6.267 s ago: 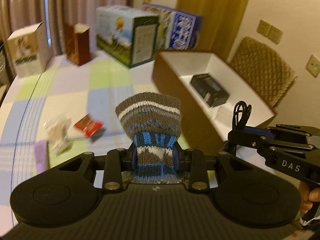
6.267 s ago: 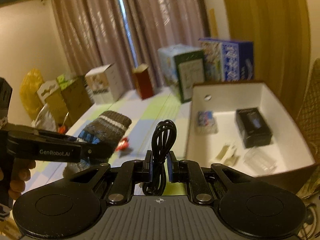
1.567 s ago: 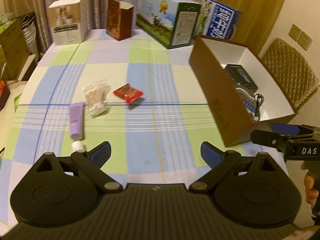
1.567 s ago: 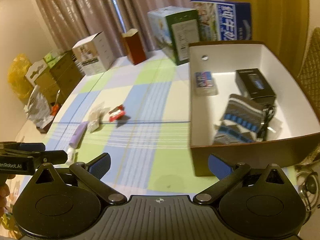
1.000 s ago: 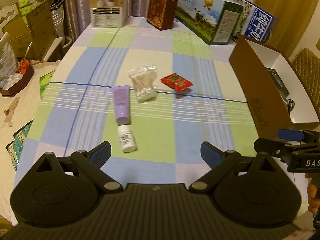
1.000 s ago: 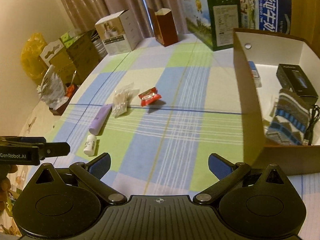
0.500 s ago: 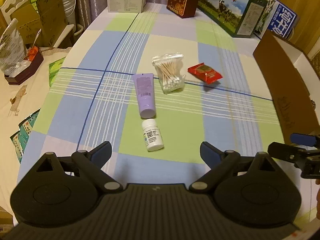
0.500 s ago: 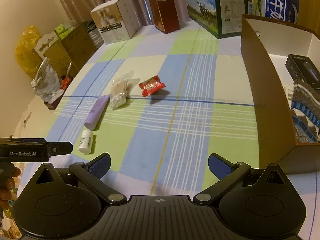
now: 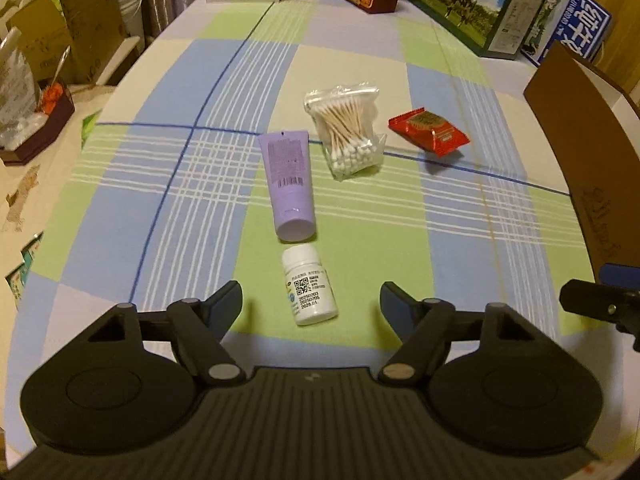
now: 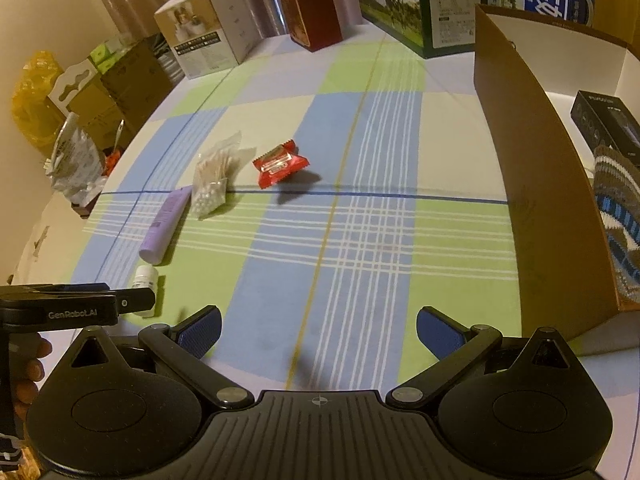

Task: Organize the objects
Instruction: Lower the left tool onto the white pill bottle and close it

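Left gripper (image 9: 311, 307): I see my jaws closing with the white pill bottle (image 9: 309, 285) lying between the two fingers; the pads do not touch it.
Right gripper (image 10: 318, 330): I have it spread wide over bare tablecloth, nothing between the fingers.
White pill bottle: on its side on a green square of the checked tablecloth (image 9: 168, 200), cap end towards the purple tube (image 9: 289, 184), just beside it.
Purple tube: lying flat, cap end near the bottle, crimped end away from me.
Cotton swab bag (image 9: 347, 132): clear bag, just right of the tube, close beside it; from my left view I cannot tell if they touch.
Red snack packet (image 9: 429, 130): right of the swab bag, apart from it, between the bag and the brown box.
Brown box (image 10: 532, 168): open-topped, white inside, at the right edge of the table; I see its tall brown side wall.
Box contents: a black carton (image 10: 608, 124) and a striped knitted piece (image 10: 618, 216) in grey, white and blue leaning at the near end; the rest of the inside is cut off from my views.
Far edge of table: a white carton (image 10: 208, 40), a dark red carton (image 10: 316, 10), a green-and-white milk carton (image 9: 476, 4) and a blue one (image 9: 576, 28), all standing.
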`<state>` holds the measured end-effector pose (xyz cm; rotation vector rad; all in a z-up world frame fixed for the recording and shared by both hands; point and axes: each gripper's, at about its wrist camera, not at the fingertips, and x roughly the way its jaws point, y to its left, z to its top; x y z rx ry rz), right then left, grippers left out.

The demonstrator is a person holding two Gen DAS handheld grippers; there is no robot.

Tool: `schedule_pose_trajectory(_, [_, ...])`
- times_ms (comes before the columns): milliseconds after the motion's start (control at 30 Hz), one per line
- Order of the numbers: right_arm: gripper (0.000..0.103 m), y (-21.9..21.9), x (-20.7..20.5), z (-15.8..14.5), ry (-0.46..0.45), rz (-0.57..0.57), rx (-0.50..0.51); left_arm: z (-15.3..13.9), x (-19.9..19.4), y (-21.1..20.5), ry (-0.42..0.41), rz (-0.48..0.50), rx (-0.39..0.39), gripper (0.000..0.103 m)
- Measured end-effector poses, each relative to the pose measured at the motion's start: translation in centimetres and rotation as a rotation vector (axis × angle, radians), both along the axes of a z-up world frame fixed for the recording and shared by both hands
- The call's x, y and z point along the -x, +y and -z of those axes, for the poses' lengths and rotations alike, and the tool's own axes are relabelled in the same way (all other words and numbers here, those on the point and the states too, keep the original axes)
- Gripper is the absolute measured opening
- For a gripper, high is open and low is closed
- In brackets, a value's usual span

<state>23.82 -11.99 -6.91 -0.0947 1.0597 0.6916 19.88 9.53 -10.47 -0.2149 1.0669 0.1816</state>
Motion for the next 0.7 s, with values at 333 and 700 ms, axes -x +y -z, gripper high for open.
schedule_pose_trajectory(333, [0.101, 0.1, -1.0, 1.0, 0.023, 0.008, 0.014, 1.7, -1.6, 0.1, 0.031, 0.0, -0.013, 0.041])
schedule_pose_trajectory(700, [0.101, 1.7, -2.2, 1.1, -0.004, -0.034, 0.023, 2.2, -1.1, 0.4, 0.025, 0.017, -0.042, 0.022])
